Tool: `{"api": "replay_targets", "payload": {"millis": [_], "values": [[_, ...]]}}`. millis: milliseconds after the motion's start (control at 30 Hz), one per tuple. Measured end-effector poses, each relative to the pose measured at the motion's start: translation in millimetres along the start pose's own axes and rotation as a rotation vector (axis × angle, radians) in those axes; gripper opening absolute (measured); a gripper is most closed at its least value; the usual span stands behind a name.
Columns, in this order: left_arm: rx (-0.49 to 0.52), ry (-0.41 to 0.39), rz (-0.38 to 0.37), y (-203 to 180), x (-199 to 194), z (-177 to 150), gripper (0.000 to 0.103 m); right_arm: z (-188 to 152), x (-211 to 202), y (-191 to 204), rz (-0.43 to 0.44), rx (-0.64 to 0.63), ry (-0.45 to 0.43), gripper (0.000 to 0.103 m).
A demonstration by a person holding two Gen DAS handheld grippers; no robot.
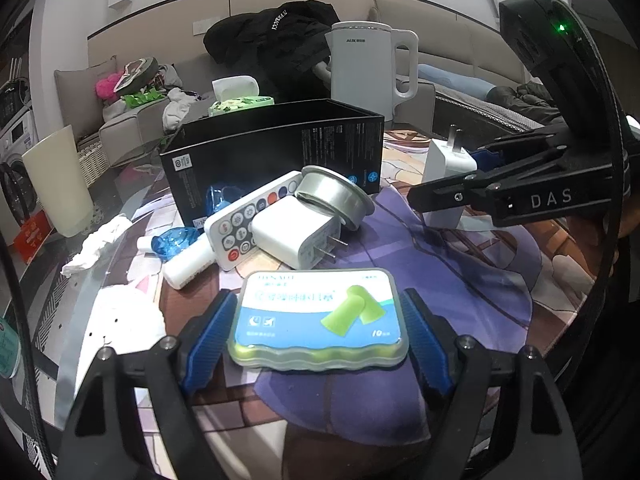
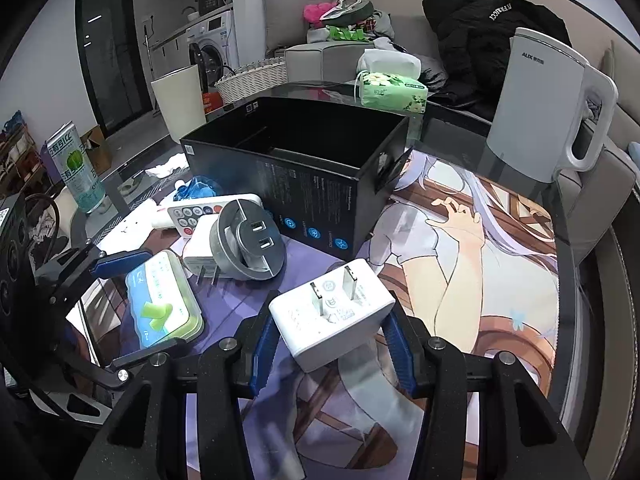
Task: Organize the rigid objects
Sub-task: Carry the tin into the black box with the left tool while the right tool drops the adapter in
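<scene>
- Far left of worktop (image 1: pixel 496 312): cream cup (image 1: pixel 60 184), crumpled white tissue (image 1: pixel 98 246), both well apart from the grippers.
- Left gripper (image 1: pixel 320 320): jaws about half open, an earplug case (image 1: pixel 320 316) between them. Blue pads (image 1: pixel 210 338) stand just beside both short ends of the case; firm contact cannot be told. Case lies flat on the printed mat (image 1: pixel 460 280), label up.
- Beyond the case, a cluster touching one another: blue clear piece (image 1: pixel 174 240), white tube (image 1: pixel 188 262), white remote (image 1: pixel 248 224), small white charger (image 1: pixel 296 236) with prongs toward the right, round metal USB socket (image 1: pixel 334 196) leaning on the charger.
- Behind the cluster: black box (image 2: pixel 296 160), open at top, upright on the worktop; inside looks dark, contents cannot be told.
- Right gripper (image 2: pixel 330 330): jaws closed on a large white plug adapter (image 2: pixel 332 312), pads pressing its two sides, prongs pointing up and away from the camera. Adapter is just right of the box's near corner, raised off the mat.
- Far right rear: white kettle (image 2: pixel 536 108), handle to the right, apart from everything handled.
</scene>
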State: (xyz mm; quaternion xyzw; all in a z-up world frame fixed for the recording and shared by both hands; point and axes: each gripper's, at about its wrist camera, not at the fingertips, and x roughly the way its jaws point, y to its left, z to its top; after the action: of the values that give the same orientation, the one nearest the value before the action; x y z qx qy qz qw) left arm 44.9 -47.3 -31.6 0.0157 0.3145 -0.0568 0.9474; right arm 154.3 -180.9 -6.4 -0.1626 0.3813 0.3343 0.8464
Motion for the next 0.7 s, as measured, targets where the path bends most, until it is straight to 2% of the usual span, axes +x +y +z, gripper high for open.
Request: {"api": "replay_targets", "payload": {"millis": [333, 700], "values": [[-0.019, -0.057, 0.013, 5.3, -18.4, 10.7, 0.082, 1.7, -4.1, 6.4, 0.011, -0.021, -0.019, 0.050], [-0.073, -0.118, 0.048, 29.1, -45.0, 36.9, 0.082, 15.7, -29.2, 11.1, 0.046, -0.016, -0.100, 0.050]]}}
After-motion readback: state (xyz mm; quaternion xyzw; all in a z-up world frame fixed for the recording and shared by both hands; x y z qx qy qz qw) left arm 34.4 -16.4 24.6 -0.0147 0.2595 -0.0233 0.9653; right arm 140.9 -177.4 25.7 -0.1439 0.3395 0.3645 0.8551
